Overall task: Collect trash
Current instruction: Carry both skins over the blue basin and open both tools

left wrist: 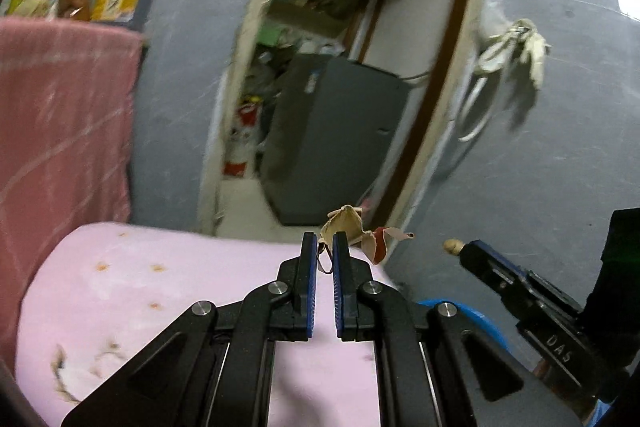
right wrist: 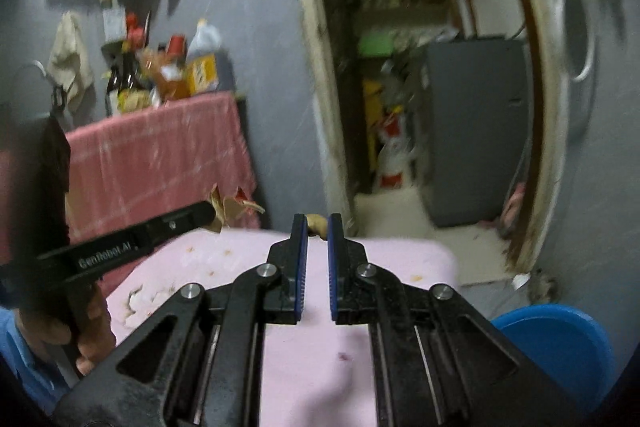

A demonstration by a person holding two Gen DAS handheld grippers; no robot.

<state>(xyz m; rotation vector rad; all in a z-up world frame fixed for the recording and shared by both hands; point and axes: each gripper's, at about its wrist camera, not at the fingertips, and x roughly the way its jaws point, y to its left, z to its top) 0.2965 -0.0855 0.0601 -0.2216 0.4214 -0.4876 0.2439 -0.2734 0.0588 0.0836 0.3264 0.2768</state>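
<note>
Both grippers are carrying trash: left gripper (left wrist: 325, 241) pinching a wrapper (left wrist: 352, 227), right gripper (right wrist: 317, 227) nipping a scrap (right wrist: 318, 223); blue bin (right wrist: 560, 343) at four o'clock is waiting.

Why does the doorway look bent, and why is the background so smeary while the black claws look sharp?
Both wrist views use fisheye lenses, bowing the doorway. Left view: room motion-blurred, left gripper and crumpled wrapper crisp. Right view: dim, bottles smeared, right gripper sharp.
</note>
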